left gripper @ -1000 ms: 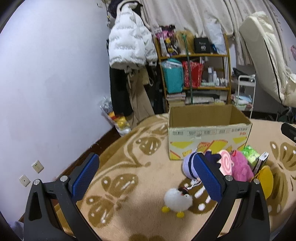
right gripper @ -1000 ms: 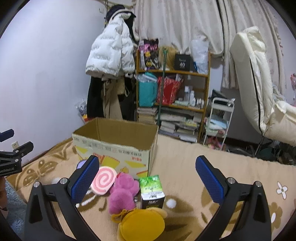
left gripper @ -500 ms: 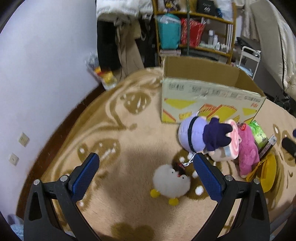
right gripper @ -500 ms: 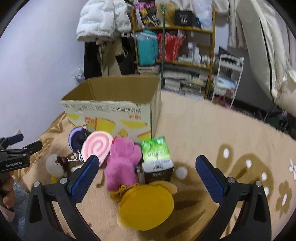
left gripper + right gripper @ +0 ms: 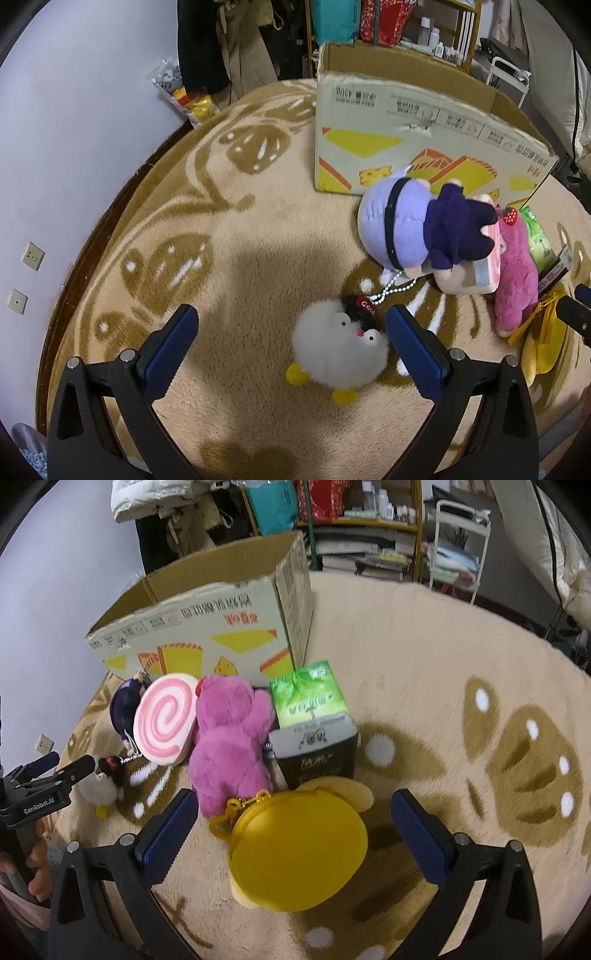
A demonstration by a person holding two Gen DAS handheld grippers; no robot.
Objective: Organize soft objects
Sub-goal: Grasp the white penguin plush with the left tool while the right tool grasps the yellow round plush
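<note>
Left tool (image 5: pixel 290 349): fingers spread wide, holding nothing, poised low over the white fluffy chick (image 5: pixel 340 352), which lies on the beige patterned carpet (image 5: pixel 229 236) between the two blue pads, nearer the right one. The chick has yellow feet and a small black tag on a bead chain at its far side. Right tool (image 5: pixel 291 834): fingers likewise spread, holding nothing, set either side of the round yellow pouch (image 5: pixel 299 853), which lies flat on the carpet with its zipper clasp toward the left. Just beyond the pouch, a pink plush bear (image 5: pixel 229 742) lies face down, touching a dark carton (image 5: pixel 314 753) on its right, with a green tissue pack (image 5: pixel 308 694) lying on top of that carton. Left of the bear, a pink-and-white swirl cushion (image 5: pixel 164 720) leans against it; a purple plush doll (image 5: pixel 417 229) in dark clothing lies partly on the cushion's left side. Behind this cluster stands an open cardboard box (image 5: pixel 410 122), yellow graphics on its near wall, interior not visible from either view. The soft items all lie outside the box, close against its near wall. Far side of the room: a wooden shelf (image 5: pixel 354 513) with books and bags, hanging coats (image 5: pixel 221 40), a white trolley (image 5: pixel 458 539).
</note>
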